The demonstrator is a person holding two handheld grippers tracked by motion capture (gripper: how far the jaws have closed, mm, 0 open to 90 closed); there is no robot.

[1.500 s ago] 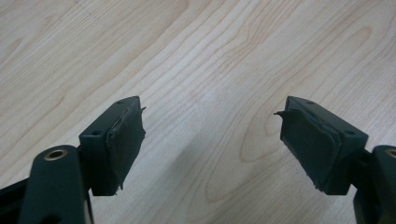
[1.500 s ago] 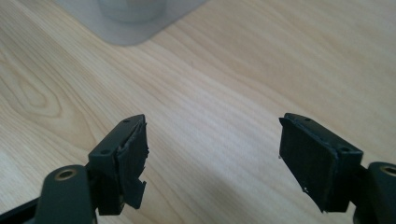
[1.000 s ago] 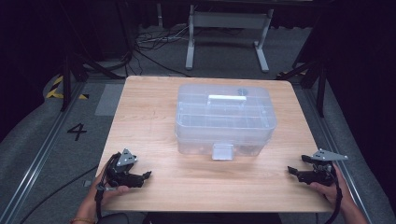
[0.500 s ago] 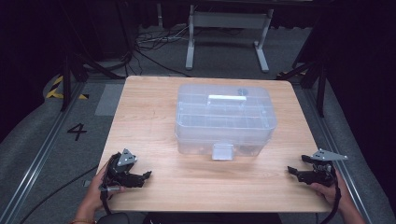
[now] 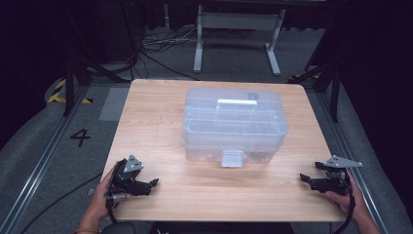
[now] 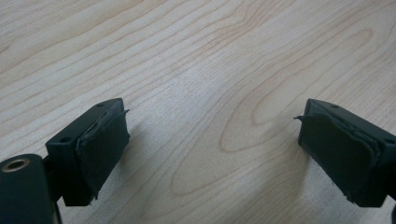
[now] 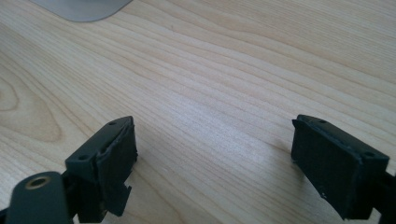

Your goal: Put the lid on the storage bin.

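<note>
The left gripper [image 5: 155, 184] rested at the near left corner of the table [image 5: 156, 112], its jaws wide apart and just opened a little further, with nothing but bare wood between them. The right gripper [image 5: 303, 179] sat at the near right edge, jaws likewise spread wide and empty. The clear box [image 5: 234, 124] stood shut in the middle of the table, toward the far side, its latch [image 5: 232, 158] facing near, well apart from both grippers.
</note>
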